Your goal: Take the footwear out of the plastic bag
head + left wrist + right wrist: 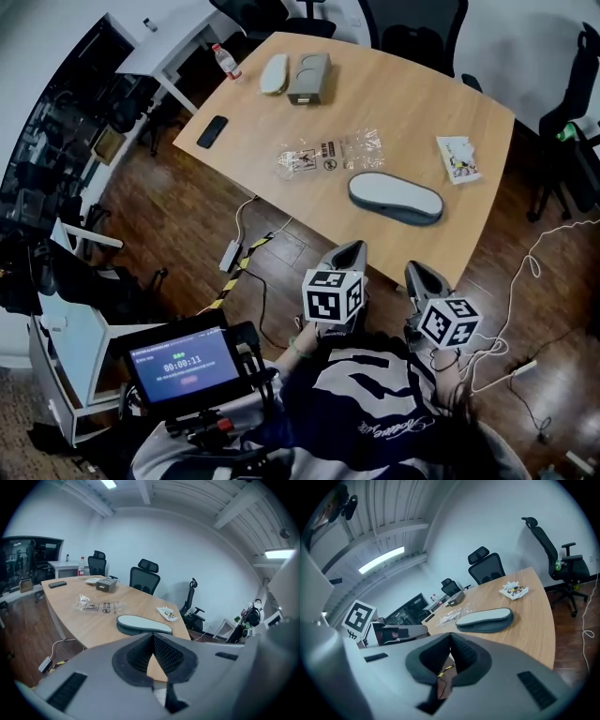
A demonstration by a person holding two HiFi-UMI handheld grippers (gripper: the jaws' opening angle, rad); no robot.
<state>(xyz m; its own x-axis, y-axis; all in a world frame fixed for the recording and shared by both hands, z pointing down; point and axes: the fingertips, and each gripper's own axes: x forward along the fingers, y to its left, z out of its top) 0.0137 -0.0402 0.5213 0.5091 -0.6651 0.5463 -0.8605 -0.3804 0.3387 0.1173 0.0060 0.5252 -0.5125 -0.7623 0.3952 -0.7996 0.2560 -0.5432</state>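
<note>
Head: footwear (396, 198) lay bare on worktop (412, 103), near its front edge, apart from flat plastic bag (328, 153) | L view: left tool (152, 638) pressed together, empty, short of worktop | R view: right tool (450, 639) same, pinching nothing | Risk: task prob. done; a re-reach w/ closed tools could nudge footwear off that edge.

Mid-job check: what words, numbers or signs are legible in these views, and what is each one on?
"00:00:11": on the blue screen at the lower left of the head view; the smaller lines around it are too small to read.
plastic bag: printed labels and warning symbols, too small to read.
white packet: coloured print, blurred.
shirt: script lettering near the hem, not legible.
</note>
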